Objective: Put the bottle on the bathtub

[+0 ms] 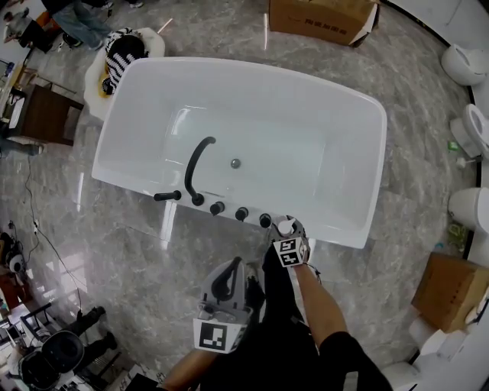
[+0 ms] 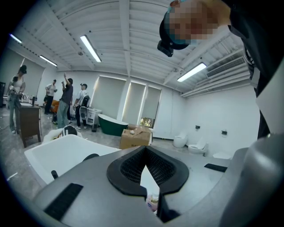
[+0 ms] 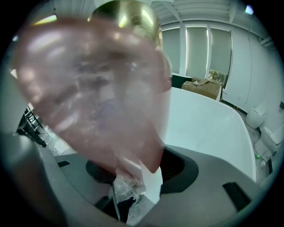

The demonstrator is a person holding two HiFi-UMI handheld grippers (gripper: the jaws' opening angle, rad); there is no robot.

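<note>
A pink translucent bottle (image 3: 97, 88) with a gold cap (image 3: 126, 15) fills the right gripper view, clamped between the jaws of my right gripper (image 3: 133, 186). In the head view that gripper (image 1: 287, 231) holds the bottle (image 1: 284, 224) upright at the near rim of the white bathtub (image 1: 252, 76), just right of the black knobs (image 1: 241, 214). Whether the bottle's base touches the rim is hidden. My left gripper (image 1: 228, 284) hangs lower, away from the tub, its jaws together and holding nothing. In its own view the left gripper (image 2: 148, 190) shows only a thin slit.
A black faucet (image 1: 197, 164) arches over the tub's near side. Cardboard boxes (image 1: 321, 17) stand beyond the tub and at the right (image 1: 451, 286). Toilets (image 1: 464, 65) line the right edge. A wooden cabinet (image 1: 46, 114) stands at the left. People (image 2: 66, 104) stand far off.
</note>
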